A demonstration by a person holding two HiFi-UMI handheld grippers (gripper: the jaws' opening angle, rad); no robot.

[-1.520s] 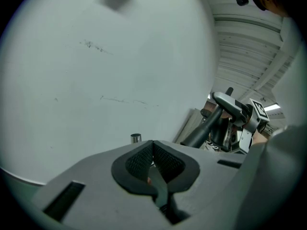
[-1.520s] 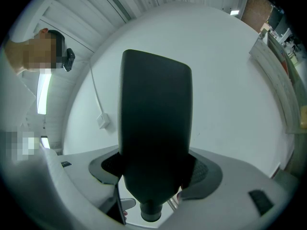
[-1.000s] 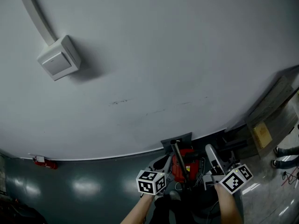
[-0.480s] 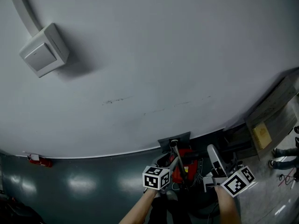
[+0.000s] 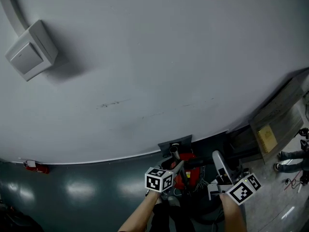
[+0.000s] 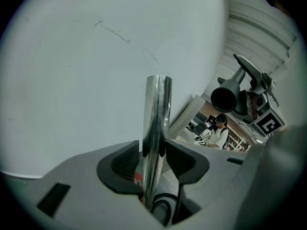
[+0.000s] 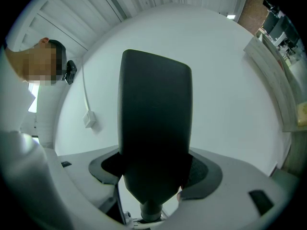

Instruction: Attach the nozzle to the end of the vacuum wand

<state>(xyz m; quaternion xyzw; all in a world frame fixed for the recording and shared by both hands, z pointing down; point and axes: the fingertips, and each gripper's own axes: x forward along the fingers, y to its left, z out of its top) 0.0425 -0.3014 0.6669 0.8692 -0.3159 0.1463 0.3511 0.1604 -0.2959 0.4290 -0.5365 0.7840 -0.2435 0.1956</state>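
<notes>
In the left gripper view a chrome vacuum wand (image 6: 156, 119) stands upright between the pads of my left gripper (image 6: 153, 162). Its jaws have just been opening, and the left pad stands off the tube. From the head view the wand's open end (image 5: 175, 152) rises above the red vacuum body (image 5: 188, 177), with the left gripper (image 5: 175, 169) beside it. My right gripper (image 7: 156, 171) is shut on the dark flat nozzle (image 7: 156, 123), which points up. The grey nozzle (image 5: 219, 166) sits to the right of the wand. Its round socket (image 6: 225, 97) faces the left gripper's camera.
A pale wall fills most of the head view, with a white switch box (image 5: 29, 52) at upper left. At the right stands a wooden shelf (image 5: 270, 127), with someone's feet (image 5: 289, 154) on the floor beside it. A person (image 6: 220, 134) stands far off.
My left gripper has come in against the wand and its jaws now stand around the tube. The head view has swung, sliding the switch box left. The right gripper has barely moved.
</notes>
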